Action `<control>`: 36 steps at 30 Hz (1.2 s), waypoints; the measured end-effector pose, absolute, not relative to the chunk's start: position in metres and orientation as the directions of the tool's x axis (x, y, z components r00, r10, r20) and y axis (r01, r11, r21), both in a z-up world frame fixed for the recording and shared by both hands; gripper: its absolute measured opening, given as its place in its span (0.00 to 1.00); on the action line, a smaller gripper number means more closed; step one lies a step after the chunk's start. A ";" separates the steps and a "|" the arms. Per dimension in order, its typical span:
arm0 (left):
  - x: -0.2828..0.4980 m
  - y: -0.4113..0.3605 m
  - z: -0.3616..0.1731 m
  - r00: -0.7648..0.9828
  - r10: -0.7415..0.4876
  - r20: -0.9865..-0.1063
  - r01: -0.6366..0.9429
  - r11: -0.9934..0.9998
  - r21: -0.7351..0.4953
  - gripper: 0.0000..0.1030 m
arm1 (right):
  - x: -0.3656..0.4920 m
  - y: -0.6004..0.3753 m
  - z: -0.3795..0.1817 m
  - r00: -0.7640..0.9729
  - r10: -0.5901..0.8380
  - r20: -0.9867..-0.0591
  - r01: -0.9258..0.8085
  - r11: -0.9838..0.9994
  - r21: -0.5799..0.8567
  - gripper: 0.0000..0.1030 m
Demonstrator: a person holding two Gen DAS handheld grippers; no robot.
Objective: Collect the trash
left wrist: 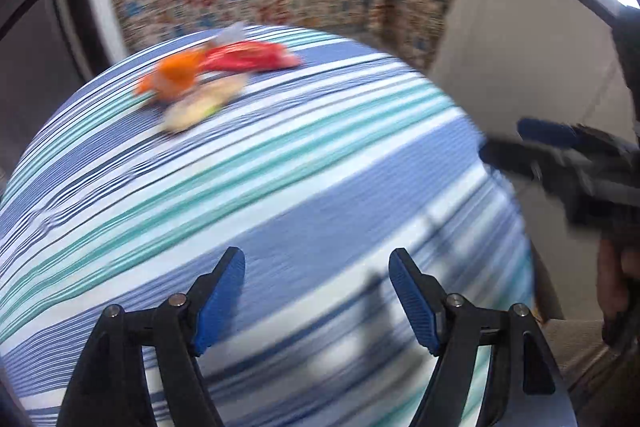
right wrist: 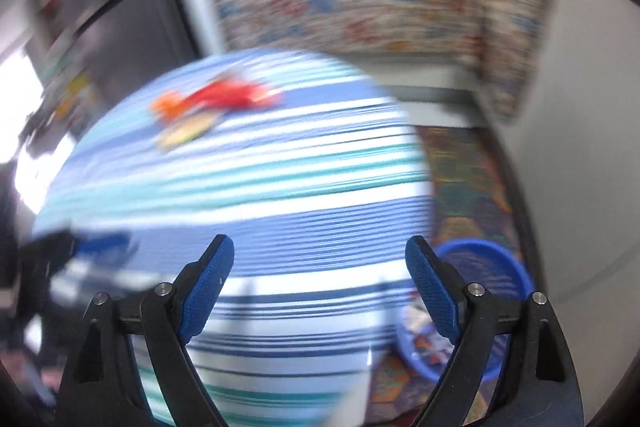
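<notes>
Striped worktop [left wrist: 280,187] smeared by motion blur, blue bin [right wrist: 496,267] on the floor, half hidden behind right gripper [right wrist: 320,259], left gripper [left wrist: 316,269], both spread and empty, wrappers [left wrist: 216,75] clustered at worktop's far side, too blurred to identify

No text, label, brand or number can be read: both views are blurred by motion, and any print on the wrappers [left wrist: 216,79] is smeared beyond reading.
</notes>
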State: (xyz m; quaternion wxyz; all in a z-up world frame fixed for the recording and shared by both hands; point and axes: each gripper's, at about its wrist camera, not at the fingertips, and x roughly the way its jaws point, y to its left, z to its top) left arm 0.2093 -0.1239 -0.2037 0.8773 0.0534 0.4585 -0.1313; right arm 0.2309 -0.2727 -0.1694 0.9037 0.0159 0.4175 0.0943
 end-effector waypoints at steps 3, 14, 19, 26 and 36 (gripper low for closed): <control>0.219 -0.085 -0.207 0.582 -0.113 -0.806 0.187 0.982 -0.003 0.74 | 0.241 -0.223 -0.186 0.601 0.191 -0.776 -0.245 0.968 0.048 0.86; 0.240 -0.038 -0.223 0.614 -0.060 -0.787 0.117 0.993 0.015 0.83 | 0.275 -0.186 -0.221 0.575 0.150 -0.804 -0.231 0.973 0.017 0.94; 0.257 -0.044 -0.202 0.647 -0.102 -0.755 0.170 0.985 0.013 0.83 | 0.279 -0.188 -0.221 0.579 0.150 -0.801 -0.223 0.974 0.021 0.98; 0.331 -0.062 -0.168 0.676 -0.135 -0.724 0.129 0.990 -0.064 0.83 | 0.278 -0.188 -0.221 0.577 0.156 -0.802 -0.230 0.973 0.024 1.00; 0.344 -0.049 -0.174 0.695 -0.164 -0.700 0.159 0.985 -0.073 0.48 | 0.278 -0.187 -0.221 0.577 0.158 -0.801 -0.232 0.972 0.024 1.00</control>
